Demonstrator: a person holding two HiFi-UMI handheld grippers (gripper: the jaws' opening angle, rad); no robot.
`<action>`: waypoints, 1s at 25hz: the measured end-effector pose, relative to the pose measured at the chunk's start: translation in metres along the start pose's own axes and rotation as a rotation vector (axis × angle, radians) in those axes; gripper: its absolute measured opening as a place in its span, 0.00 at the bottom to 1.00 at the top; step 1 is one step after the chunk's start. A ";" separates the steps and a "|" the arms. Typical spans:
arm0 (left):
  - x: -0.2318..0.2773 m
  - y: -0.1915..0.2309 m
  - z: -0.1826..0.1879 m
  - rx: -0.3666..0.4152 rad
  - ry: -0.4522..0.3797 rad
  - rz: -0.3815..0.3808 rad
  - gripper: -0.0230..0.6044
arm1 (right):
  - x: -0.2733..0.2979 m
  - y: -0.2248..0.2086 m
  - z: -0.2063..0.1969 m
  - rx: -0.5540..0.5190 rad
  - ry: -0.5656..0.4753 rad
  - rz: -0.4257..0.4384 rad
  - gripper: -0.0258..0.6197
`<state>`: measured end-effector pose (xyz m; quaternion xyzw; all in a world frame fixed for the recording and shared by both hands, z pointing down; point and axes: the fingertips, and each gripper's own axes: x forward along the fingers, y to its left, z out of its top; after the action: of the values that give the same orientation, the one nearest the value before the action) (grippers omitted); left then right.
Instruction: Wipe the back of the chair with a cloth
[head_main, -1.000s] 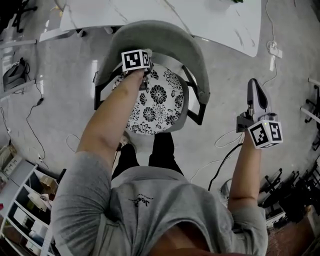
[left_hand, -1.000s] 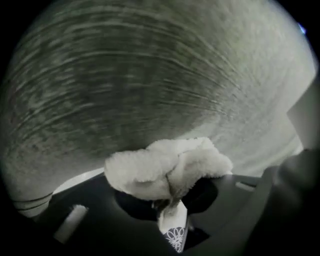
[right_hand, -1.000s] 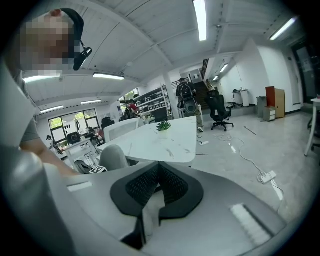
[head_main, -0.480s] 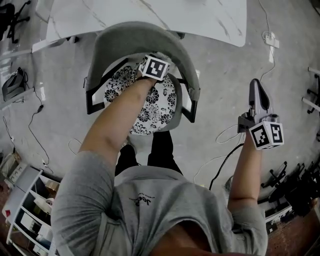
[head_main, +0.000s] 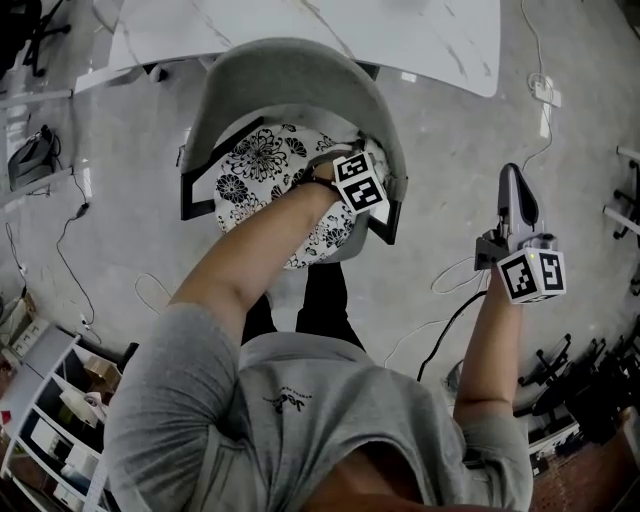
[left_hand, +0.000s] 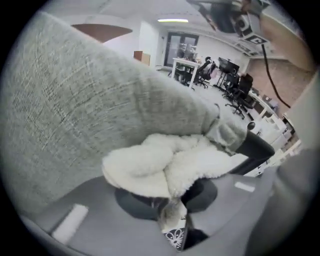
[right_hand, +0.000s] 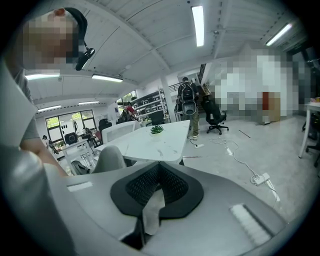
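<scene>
While tight on fluffy cloth (left_hand: 165, 162) against woven chair (left_hand: 75, 100), left tool (left_hand: 167, 197); right tool (right_hand: 157, 187) closed.

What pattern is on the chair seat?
The seat has black flowers on white; the head view shows it best.

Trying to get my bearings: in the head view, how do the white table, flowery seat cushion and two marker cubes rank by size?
1. White table, though the frame cuts it off.
2. Flowery seat cushion.
3. Left cube and right cube look alike.
</scene>
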<state>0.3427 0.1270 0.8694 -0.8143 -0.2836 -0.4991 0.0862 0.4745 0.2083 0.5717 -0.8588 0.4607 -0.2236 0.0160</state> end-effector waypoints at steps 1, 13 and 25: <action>-0.001 -0.006 0.000 0.008 -0.007 -0.017 0.27 | -0.001 0.004 0.002 -0.006 0.000 0.002 0.05; -0.117 0.035 -0.087 -0.532 -0.185 0.102 0.27 | -0.024 0.063 0.030 -0.051 -0.047 0.021 0.05; -0.335 0.014 -0.155 -0.726 -0.428 0.214 0.27 | -0.036 0.208 0.077 -0.096 -0.053 0.147 0.05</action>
<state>0.1180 -0.0763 0.6588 -0.9017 -0.0149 -0.3747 -0.2152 0.3253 0.1035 0.4407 -0.8281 0.5320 -0.1768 0.0032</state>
